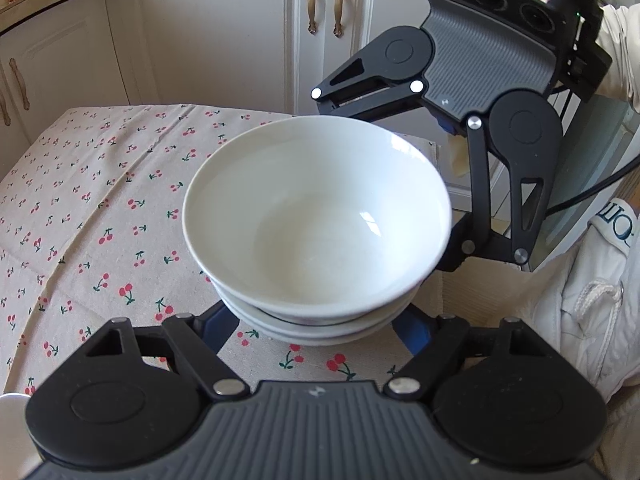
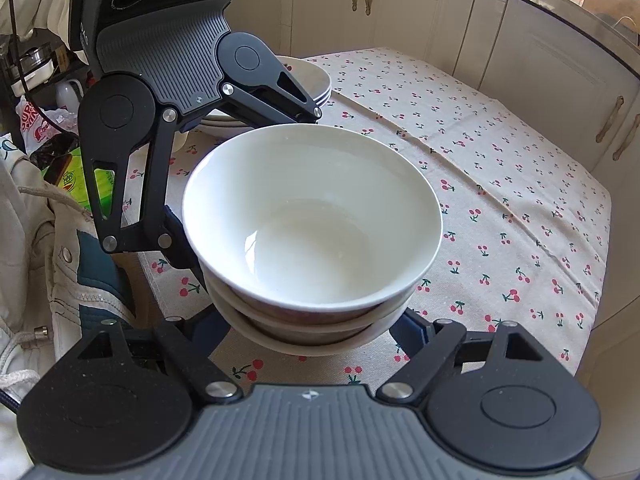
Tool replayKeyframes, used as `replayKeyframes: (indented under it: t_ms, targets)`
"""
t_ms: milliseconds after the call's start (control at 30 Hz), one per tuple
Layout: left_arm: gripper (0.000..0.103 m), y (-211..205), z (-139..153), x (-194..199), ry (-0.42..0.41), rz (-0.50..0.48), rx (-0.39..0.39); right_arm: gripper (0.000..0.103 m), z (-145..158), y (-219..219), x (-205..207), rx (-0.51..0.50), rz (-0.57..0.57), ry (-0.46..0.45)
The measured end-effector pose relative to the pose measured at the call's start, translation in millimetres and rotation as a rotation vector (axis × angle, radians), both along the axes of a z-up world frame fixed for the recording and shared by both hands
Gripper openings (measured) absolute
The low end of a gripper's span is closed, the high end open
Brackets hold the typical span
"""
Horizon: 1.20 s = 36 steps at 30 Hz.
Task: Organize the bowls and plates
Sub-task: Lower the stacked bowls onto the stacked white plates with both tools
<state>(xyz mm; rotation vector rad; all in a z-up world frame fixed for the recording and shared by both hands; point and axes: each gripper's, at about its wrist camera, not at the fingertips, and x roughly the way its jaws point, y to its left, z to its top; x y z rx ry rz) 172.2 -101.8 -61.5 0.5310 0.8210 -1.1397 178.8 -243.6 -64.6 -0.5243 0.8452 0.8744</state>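
A stack of three white bowls (image 1: 316,216) stands on the cherry-print tablecloth (image 1: 80,200); it also shows in the right wrist view (image 2: 312,216). My left gripper (image 1: 316,320) is spread wide around the stack's base, fingertips hidden under the bowls. My right gripper (image 2: 316,320) is spread the same way around the stack from the other side. Each gripper shows in the other's view, the right gripper (image 1: 400,184) at the far right of the stack and the left gripper (image 2: 240,184) at the far left. Whether the pads touch the bowls is hidden.
A stack of white plates (image 2: 308,84) sits behind the left gripper on the cloth (image 2: 500,180). Cream cabinets (image 1: 224,32) run behind the table. A white rim (image 1: 10,404) shows at the lower left. The person's white clothing (image 1: 580,300) is close at the right.
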Motion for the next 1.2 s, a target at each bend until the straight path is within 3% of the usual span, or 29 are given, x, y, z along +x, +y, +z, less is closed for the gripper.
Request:
replayKeyframes:
  t_ms: [467, 833, 1200]
  targets:
    - [0.082, 40.2, 32.7, -13.3, -0.049, 0.128, -0.013, 0.089, 26.4, 35.2, 6.0, -0.012, 0.095, -0.040]
    - [0.082, 115.8, 57.9, -12.0, -0.136, 0.333, -0.006, 0.089, 49.7, 113.6, 41.7, -0.012, 0.283, -0.120]
    - [0.082, 165.8, 54.8, 2.9, -0.155, 0.465, 0.033, 0.089, 41.9, 182.0, 83.7, -0.019, 0.409, -0.140]
